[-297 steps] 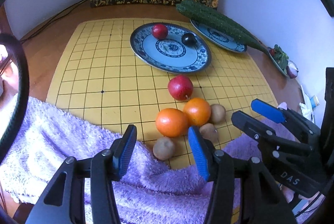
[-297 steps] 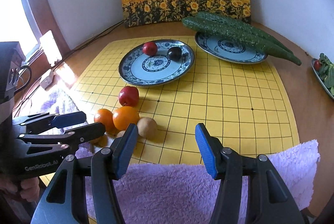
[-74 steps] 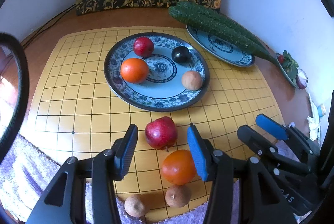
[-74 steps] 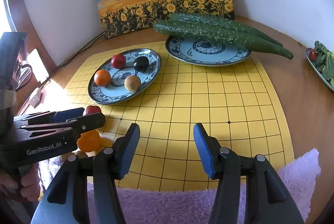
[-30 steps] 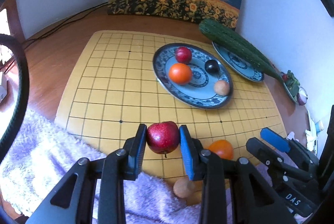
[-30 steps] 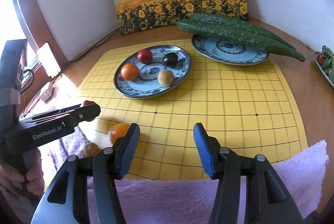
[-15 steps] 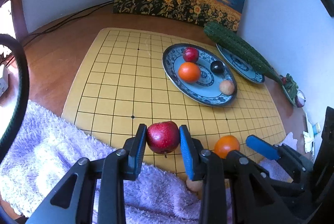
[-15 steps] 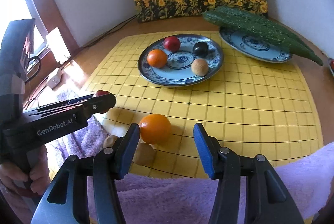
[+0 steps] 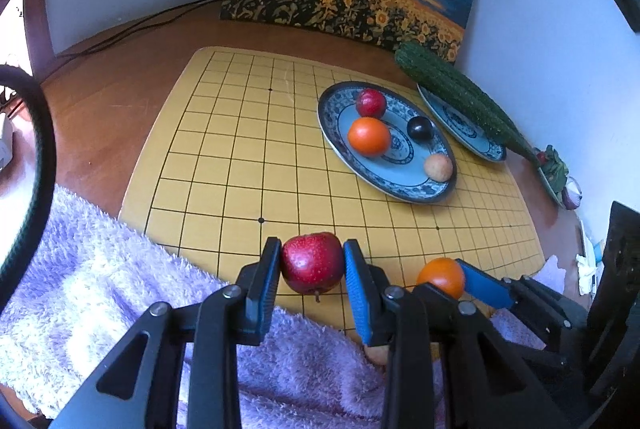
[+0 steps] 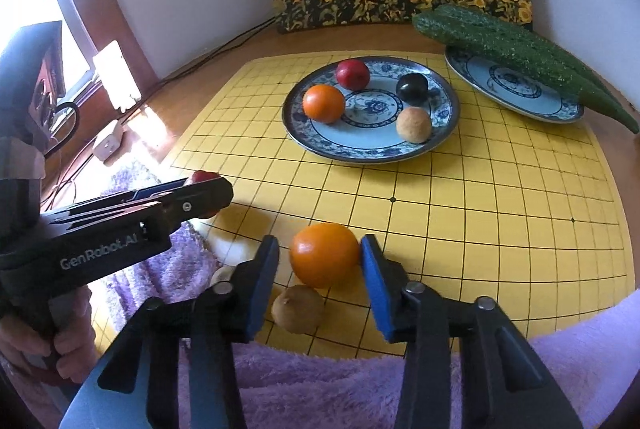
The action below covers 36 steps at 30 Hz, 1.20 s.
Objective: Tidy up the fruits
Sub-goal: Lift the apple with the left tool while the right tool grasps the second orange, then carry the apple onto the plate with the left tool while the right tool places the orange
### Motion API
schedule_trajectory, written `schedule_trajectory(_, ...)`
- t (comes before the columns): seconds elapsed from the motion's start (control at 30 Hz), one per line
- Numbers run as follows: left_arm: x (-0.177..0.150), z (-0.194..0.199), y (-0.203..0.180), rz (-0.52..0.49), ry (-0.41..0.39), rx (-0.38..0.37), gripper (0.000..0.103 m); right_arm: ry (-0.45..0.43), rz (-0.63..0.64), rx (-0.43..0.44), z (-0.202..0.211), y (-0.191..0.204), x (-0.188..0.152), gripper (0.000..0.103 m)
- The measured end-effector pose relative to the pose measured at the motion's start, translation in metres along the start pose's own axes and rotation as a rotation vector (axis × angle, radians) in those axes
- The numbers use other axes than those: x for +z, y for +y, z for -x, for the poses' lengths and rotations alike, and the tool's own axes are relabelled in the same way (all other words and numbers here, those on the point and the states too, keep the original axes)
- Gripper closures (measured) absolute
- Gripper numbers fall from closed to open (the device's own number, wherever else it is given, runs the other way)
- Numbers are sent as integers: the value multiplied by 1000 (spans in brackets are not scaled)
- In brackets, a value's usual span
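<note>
Since a moment ago the right gripper (image 10: 320, 269) has slid around the orange (image 10: 325, 255), jaws closing with a gap on its left, so it may roll toward the kiwi (image 10: 298, 309), while the left gripper (image 9: 311, 265) pinches the red apple (image 9: 312, 263).

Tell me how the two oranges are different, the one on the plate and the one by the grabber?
The orange on the plate sits in the blue patterned plate among other fruit; the near orange lies on the yellow grid board beside a small brown fruit. Nothing grips the plate one; the near one sits between the right gripper as its jaws close. Both are round and orange.
</note>
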<state>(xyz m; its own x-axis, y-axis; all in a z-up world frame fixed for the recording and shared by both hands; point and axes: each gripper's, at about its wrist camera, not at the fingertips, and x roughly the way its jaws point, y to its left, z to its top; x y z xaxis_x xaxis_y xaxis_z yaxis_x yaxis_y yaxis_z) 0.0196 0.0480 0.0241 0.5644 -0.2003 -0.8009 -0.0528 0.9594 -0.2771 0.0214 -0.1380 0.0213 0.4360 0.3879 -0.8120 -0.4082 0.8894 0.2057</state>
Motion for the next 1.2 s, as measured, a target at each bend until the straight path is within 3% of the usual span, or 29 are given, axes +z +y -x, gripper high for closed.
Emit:
schedule_trajectory(0.47, 7, -1, -8, -15, -10, -16, 70, -20, -12, 39, 6, -10, 5, 67)
schedule_trajectory(0.8, 27, 0, -28, -66, -22, -33, 70, -62, -1, 12, 18, -22, 22, 67)
schedule_trajectory(1.2, 47, -24, -45, -111, 5, -27, 70, -71, 0, -27, 17, -46, 55, 67)
